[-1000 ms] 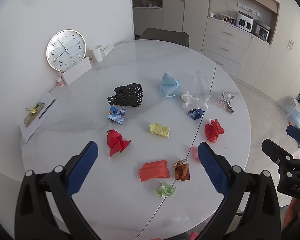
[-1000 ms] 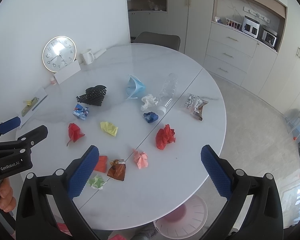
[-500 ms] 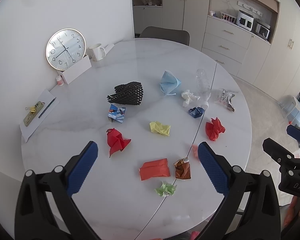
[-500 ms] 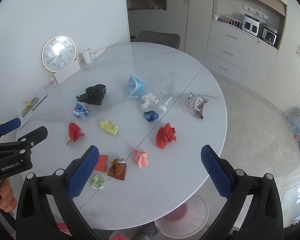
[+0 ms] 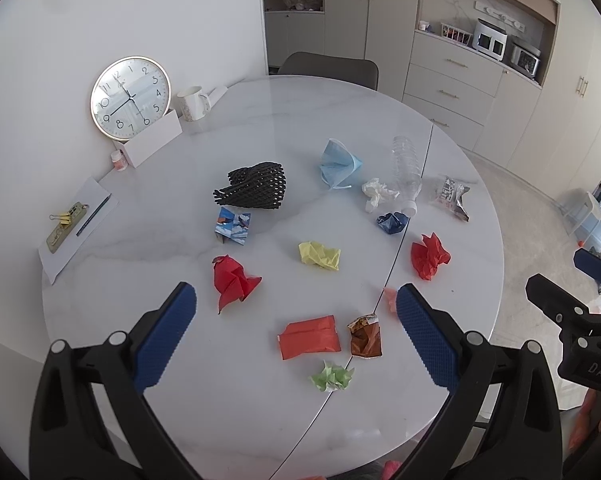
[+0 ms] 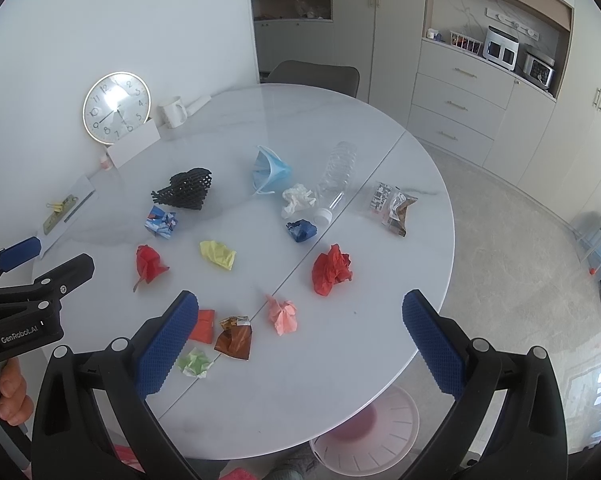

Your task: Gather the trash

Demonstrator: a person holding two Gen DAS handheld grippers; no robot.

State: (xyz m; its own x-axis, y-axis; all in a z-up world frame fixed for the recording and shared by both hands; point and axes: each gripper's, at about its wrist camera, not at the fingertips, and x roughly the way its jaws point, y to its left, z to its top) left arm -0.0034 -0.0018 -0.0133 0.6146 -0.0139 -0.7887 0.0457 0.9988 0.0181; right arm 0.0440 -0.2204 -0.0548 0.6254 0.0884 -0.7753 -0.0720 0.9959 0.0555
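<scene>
- My left gripper (image 5: 296,312) hangs over the near edge of the table (image 5: 308,112), its blue ribbed pads (image 5: 166,336) spread wide with nothing between them.
- My right gripper (image 6: 300,316) is likewise spread wide and bare; in the right view the left tool's black body reads "GenRobot.AI", and in the left view the right tool's reads "DAS".
- Under the near table rim, on the floor, sits a pale pink bin (image 6: 364,436) with a ribbed round inside.
- Nearest on the glossy white marble-look top: a crumpled green paper ball (image 5: 332,376), a flat orange-red packet (image 5: 309,337) and a shiny brown foil wrapper (image 5: 365,338), all close together.
- Just right of the table's seam lies a pink tissue wad (image 6: 282,314).
- Farther in: a folded red paper (image 5: 233,276), a crushed yellow paper (image 5: 319,255), a crinkled red tissue (image 5: 428,255).
- Beyond them: a small blue printed carton (image 5: 233,230), a dark blue crumple (image 5: 391,222), a white tissue (image 5: 377,192).
- Then a black foam net (image 5: 256,186), a pale blue face mask (image 5: 338,166), a clear ridged bottle (image 5: 407,172) lying on its side, a clear printed snack bag (image 5: 452,196).
- At the far wall stand a round clock (image 5: 130,97), a white box (image 5: 152,142) and a white mug (image 5: 191,103); a paper sheet (image 5: 76,232) carries a pen and yellow clips.
</scene>
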